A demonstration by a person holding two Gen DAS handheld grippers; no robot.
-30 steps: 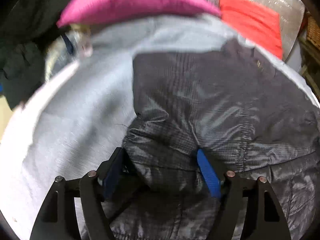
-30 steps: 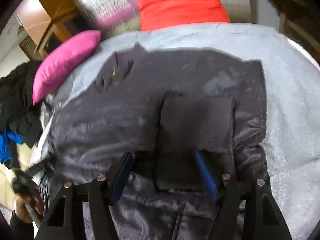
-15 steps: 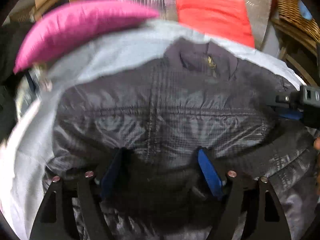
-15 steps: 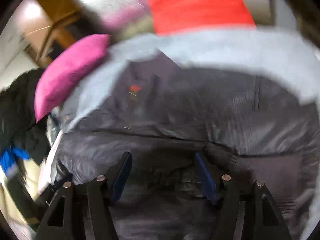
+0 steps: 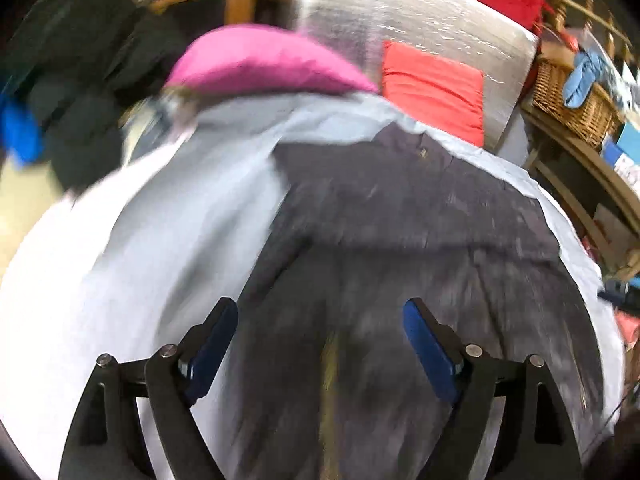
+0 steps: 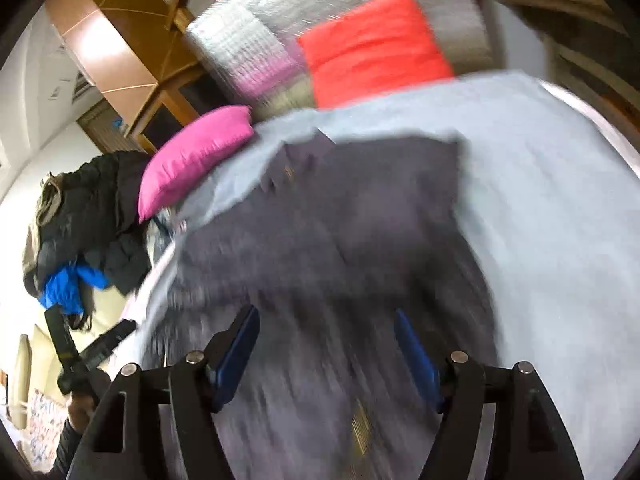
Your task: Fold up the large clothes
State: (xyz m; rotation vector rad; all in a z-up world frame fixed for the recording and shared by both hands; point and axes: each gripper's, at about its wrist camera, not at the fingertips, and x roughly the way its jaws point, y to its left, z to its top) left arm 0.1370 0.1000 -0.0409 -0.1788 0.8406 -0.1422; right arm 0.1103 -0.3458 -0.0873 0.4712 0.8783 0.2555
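Observation:
A dark grey quilted jacket (image 5: 408,240) lies flat on a pale grey bed sheet (image 5: 168,216); it also shows in the right wrist view (image 6: 360,216). My left gripper (image 5: 320,316) is open and empty, raised above the jacket's near part. My right gripper (image 6: 326,328) is open and empty, also above the jacket's near part. The left gripper (image 6: 92,344) shows at the lower left of the right wrist view, beside the bed. Both views are motion-blurred.
A pink pillow (image 5: 264,60) and a red cushion (image 5: 436,88) lie at the bed's far end against a silver headboard (image 5: 408,12). A pile of dark clothes (image 6: 84,216) sits left of the bed. A wicker basket (image 5: 572,96) stands on shelves at right.
Both grippers have lifted up and pulled back from the jacket, and both stayed open. The jacket now lies flatter and further away.

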